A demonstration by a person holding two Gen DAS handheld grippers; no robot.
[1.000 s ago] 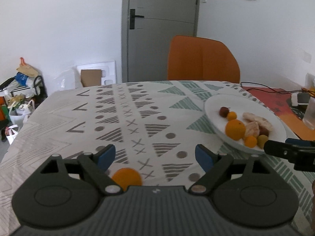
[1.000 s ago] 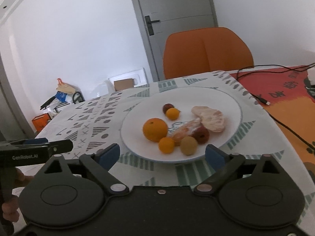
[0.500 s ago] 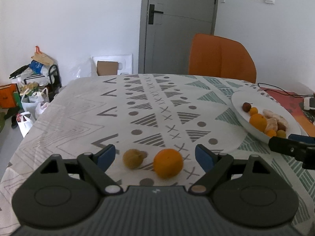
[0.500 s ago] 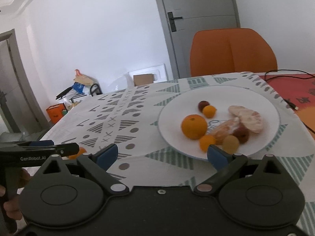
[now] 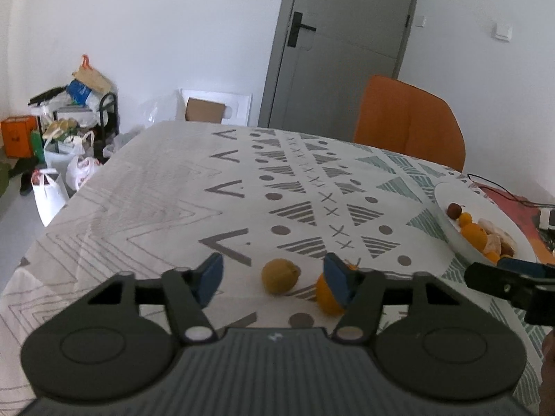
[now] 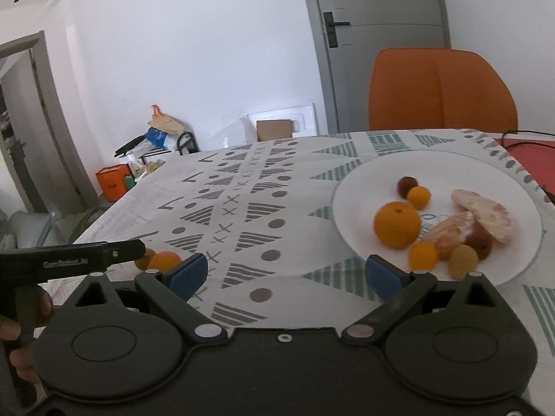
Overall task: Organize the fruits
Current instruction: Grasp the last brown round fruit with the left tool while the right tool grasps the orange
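Note:
My left gripper (image 5: 274,279) is open low over the patterned tablecloth. A small brownish-yellow fruit (image 5: 279,276) lies on the cloth between its fingers. A loose orange (image 5: 327,296) lies just beside it, partly hidden behind the right finger. My right gripper (image 6: 288,275) is open and empty, over the cloth left of a white plate (image 6: 381,173). The plate holds a big orange (image 6: 397,224), peeled citrus pieces (image 6: 484,215) and several small fruits. The plate also shows in the left wrist view (image 5: 454,239) at the right. The loose orange (image 6: 164,260) shows beyond the left gripper's body.
An orange chair (image 6: 440,90) stands at the table's far side before a grey door (image 5: 340,48). A red mat with a black cable (image 6: 520,138) lies right of the plate. Bags and a cluttered rack (image 5: 66,128) stand on the floor at the left.
My left gripper has swung right and closer, so the brownish fruit now sits between its fingers and the orange behind the right finger. My right gripper has shifted left; the plate now lies to its right.

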